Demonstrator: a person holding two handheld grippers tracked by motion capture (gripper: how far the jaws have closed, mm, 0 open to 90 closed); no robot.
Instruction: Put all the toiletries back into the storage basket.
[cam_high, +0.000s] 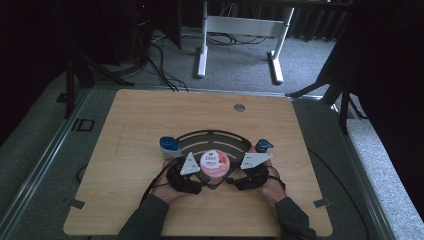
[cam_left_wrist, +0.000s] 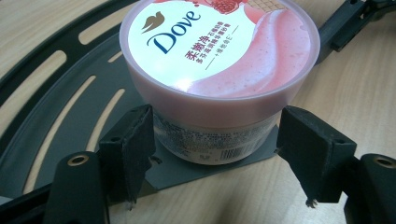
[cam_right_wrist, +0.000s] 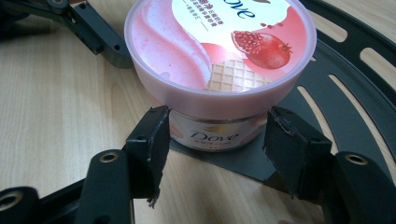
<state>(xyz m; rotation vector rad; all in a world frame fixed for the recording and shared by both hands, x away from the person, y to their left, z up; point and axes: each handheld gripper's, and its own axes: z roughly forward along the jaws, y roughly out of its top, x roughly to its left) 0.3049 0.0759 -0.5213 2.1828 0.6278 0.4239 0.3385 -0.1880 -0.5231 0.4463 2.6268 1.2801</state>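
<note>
Squarely upright, pink-lidded Dove jar (cam_left_wrist: 219, 70) on black tray (cam_left_wrist: 56, 121).

Dove jar (cam_left_wrist: 219, 70) lid cut off by top edge.

Dove jar (cam_high: 215, 162) tight between both claws

My right gripper (cam_right_wrist: 212, 140) has its jaws spread either side of the pink Dove tub (cam_right_wrist: 219, 60), which stands on a black slotted tray (cam_right_wrist: 355, 88) on the wooden worktop (cam_right_wrist: 56, 116).
</note>
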